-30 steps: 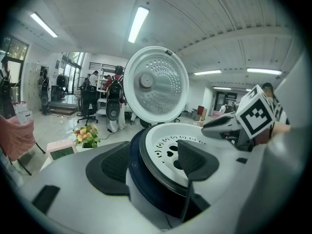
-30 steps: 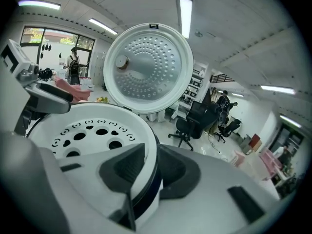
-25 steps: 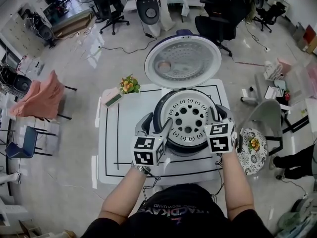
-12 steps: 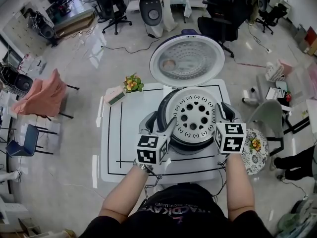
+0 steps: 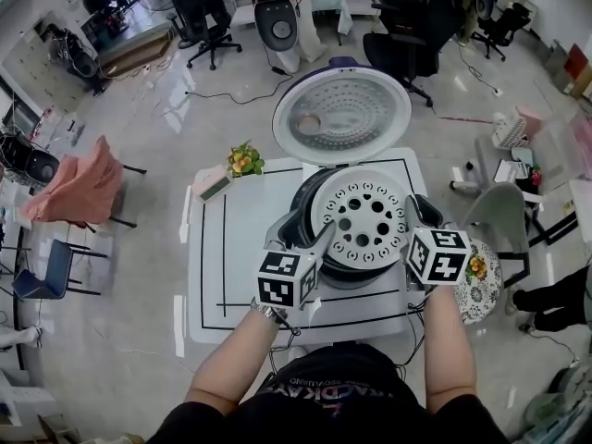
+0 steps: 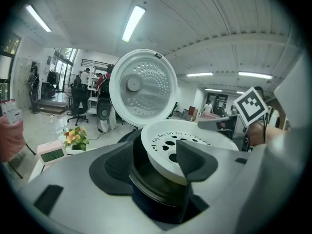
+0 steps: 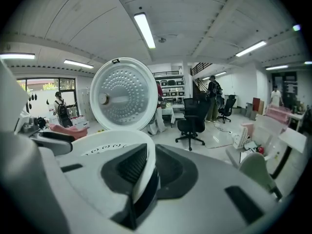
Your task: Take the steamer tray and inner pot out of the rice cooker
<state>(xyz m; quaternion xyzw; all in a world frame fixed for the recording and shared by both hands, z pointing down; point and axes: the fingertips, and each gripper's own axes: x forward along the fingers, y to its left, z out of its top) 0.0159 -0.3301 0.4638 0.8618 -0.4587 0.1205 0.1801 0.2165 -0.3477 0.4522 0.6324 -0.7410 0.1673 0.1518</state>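
Note:
The rice cooker stands on a white table with its lid swung up at the back. The white perforated steamer tray sits tilted above the cooker's mouth. My right gripper is shut on the tray's right rim, its jaws still closing. My left gripper is at the cooker's left side, wide open and starting to close. In the left gripper view the tray's near edge lies between its jaws without being pressed. Below the tray the dark inner pot shows.
A small flower pot and a small green-faced device sit at the table's back left. A patterned stool stands right of the table. Office chairs and a pink-draped chair stand on the floor around.
The steamer tray has lifted and tilted out of the cooker, shifting right with my right gripper, which rose and rolled. The left gripper has barely moved.

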